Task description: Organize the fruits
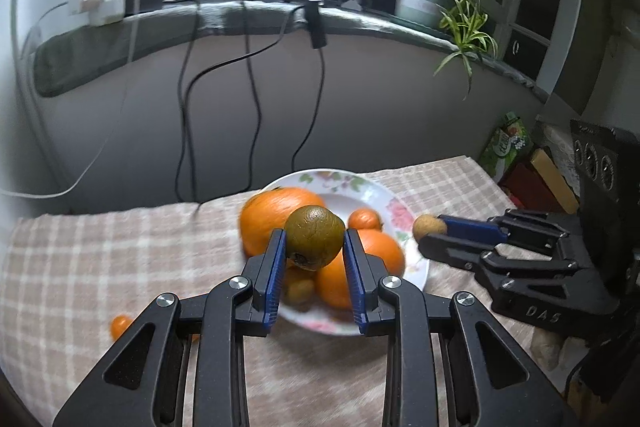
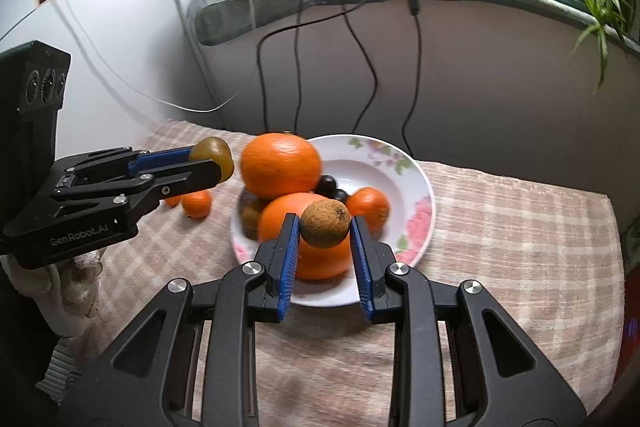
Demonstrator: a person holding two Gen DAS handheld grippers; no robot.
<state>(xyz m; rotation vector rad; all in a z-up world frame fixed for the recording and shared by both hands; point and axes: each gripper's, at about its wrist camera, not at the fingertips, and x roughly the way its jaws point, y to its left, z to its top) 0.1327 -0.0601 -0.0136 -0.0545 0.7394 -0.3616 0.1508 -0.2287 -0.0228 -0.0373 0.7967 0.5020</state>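
Your left gripper (image 1: 315, 241) clamps a green kiwi (image 1: 315, 237), your right gripper (image 2: 325, 225) a brown kiwi (image 2: 325, 223); both hang over the near side of the plate (image 2: 420, 183). Lower each into a free spot, away from the oranges (image 2: 281, 165), before you release.

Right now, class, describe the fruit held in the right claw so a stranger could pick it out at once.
Start at the flowered plate on the checked cloth. Above its near rim, the right claw is shut on a small round fruit. Unlike the glossy oranges behind it, it is dull brown and rough-skinned, and paler than the greenish kiwi in the left claw.
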